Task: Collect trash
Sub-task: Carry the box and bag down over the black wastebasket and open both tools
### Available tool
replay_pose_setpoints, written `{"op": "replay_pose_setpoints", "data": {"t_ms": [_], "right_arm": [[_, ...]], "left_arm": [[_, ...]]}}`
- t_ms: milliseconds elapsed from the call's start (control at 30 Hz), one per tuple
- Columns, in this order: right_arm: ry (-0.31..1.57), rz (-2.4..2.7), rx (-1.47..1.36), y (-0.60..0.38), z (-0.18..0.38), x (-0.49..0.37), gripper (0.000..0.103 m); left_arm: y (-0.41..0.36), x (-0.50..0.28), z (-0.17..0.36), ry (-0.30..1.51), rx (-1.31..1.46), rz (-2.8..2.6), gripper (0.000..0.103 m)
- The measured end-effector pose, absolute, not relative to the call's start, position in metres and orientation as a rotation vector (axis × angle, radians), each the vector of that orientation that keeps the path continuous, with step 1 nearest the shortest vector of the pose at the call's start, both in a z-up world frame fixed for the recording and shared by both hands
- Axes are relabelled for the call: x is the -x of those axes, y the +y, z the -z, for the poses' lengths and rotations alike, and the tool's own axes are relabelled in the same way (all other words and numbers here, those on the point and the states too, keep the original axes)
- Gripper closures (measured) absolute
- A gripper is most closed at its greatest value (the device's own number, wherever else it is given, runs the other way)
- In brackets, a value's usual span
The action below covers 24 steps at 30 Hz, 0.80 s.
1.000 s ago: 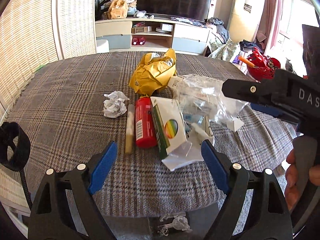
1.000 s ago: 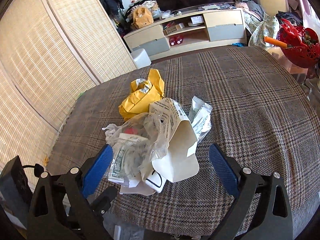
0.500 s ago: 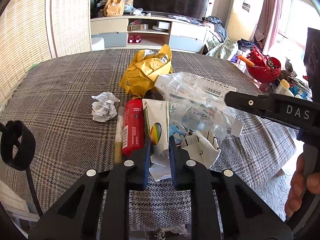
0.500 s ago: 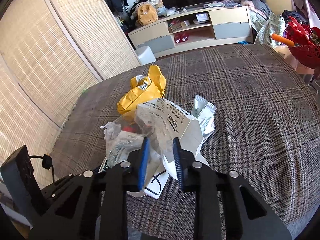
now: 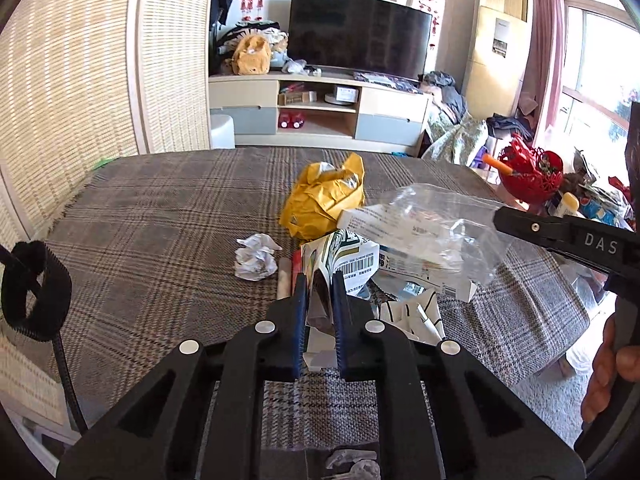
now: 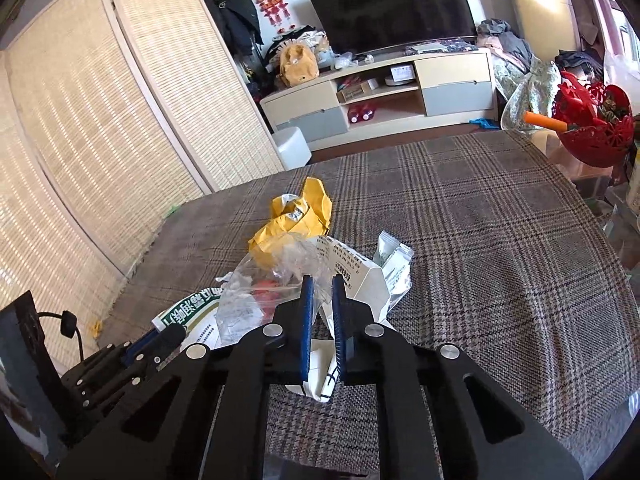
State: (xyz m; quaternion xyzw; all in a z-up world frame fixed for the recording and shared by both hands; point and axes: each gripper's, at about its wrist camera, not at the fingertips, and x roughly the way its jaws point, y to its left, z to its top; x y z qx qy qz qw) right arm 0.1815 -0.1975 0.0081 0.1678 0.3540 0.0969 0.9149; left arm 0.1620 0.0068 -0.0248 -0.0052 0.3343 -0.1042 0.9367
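My left gripper (image 5: 319,280) is shut on a green-and-white carton (image 5: 344,258) and holds it lifted above the plaid table (image 5: 160,216). My right gripper (image 6: 320,286) is shut on a clear plastic bag (image 6: 256,300), raised with a white printed box (image 6: 356,276) against it; the bag also shows in the left wrist view (image 5: 436,220). A crumpled yellow bag (image 5: 324,200), a crumpled white paper ball (image 5: 256,258), a red can (image 5: 296,262) and a pale stick (image 5: 283,280) lie on the table. A silver foil packet (image 6: 394,262) lies beside the box.
A red basket (image 6: 592,128) stands off the table's right edge. A TV stand (image 5: 320,112) and a woven screen (image 5: 80,92) stand beyond the table. A black strap on a cable (image 5: 36,288) hangs at the left.
Both grippers went from open to shut. The left has lifted the carton upright off the table. The right has raised the plastic bag.
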Motion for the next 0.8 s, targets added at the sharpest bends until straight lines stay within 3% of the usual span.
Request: {"op": "replay_pose_setpoints", "data": {"t_ms": [333, 800], "right_arm": [[0.715, -0.209, -0.301, -0.194, -0.034, -0.117, 0.092], [0.813, -0.189, -0.223, -0.197, 0.002, -0.001, 0.092]], "left_arm": [[0.013, -0.090, 0.009, 0.701, -0.023, 0.240, 0.092], [0.001, 0.019, 0.052, 0.766, -0.069, 0.305, 0.092]]}}
